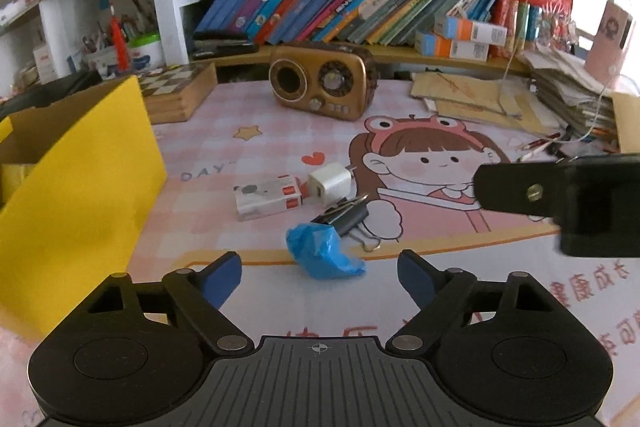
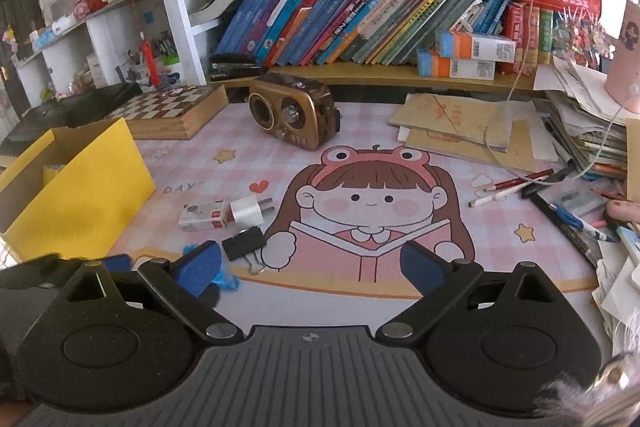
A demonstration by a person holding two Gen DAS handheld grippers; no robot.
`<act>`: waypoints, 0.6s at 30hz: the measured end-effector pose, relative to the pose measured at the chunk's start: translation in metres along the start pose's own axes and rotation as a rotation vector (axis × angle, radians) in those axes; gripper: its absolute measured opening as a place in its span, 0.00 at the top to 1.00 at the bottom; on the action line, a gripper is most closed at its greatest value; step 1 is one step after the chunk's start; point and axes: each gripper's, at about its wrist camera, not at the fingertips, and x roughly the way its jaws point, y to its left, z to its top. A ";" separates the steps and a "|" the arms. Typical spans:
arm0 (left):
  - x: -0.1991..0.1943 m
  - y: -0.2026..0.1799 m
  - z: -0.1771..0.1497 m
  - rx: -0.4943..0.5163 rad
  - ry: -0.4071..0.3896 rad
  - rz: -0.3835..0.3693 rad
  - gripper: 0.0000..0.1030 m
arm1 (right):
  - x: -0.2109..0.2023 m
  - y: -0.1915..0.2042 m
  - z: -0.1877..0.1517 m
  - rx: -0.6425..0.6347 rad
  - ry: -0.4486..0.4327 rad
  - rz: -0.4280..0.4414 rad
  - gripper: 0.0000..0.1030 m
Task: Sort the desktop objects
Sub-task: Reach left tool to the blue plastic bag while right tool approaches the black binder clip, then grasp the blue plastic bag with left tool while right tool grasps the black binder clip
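A crumpled blue plastic piece (image 1: 322,253) lies on the cartoon desk mat (image 1: 440,267), just ahead of my left gripper (image 1: 319,278). That gripper is open, its blue pads on either side of the piece and not touching it. Behind the piece lie a black binder clip (image 1: 346,217), a white charger plug (image 1: 330,183) and a small white-and-red box (image 1: 268,201). My right gripper (image 2: 311,267) is open over the mat with nothing between its fingers. The binder clip (image 2: 244,243) sits ahead of its left finger, which hides most of the blue piece (image 2: 228,281).
An open yellow cardboard box (image 1: 76,187) stands at the left. A brown retro radio (image 1: 322,83) and a chessboard box (image 1: 180,95) sit at the back. Paper stacks (image 2: 468,127), pencils (image 2: 516,183) and pens (image 2: 576,223) crowd the right. A person's fingertip (image 2: 624,213) shows there.
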 end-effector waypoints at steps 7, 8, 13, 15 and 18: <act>0.030 0.003 0.005 -0.036 0.009 0.013 0.36 | 0.007 -0.005 0.006 -0.009 0.014 0.000 0.06; 0.034 0.004 0.005 -0.036 0.014 0.013 0.41 | 0.008 -0.005 0.006 -0.012 0.017 0.002 0.06; 0.040 0.011 0.002 -0.056 0.032 -0.036 0.69 | 0.015 -0.004 0.008 -0.029 0.031 0.018 0.06; 0.034 0.018 0.001 -0.079 0.028 -0.057 0.73 | 0.019 -0.002 0.009 -0.038 0.038 0.031 0.06; 0.019 0.033 -0.003 -0.116 0.037 -0.040 0.74 | 0.027 0.005 0.009 -0.071 0.049 0.055 0.06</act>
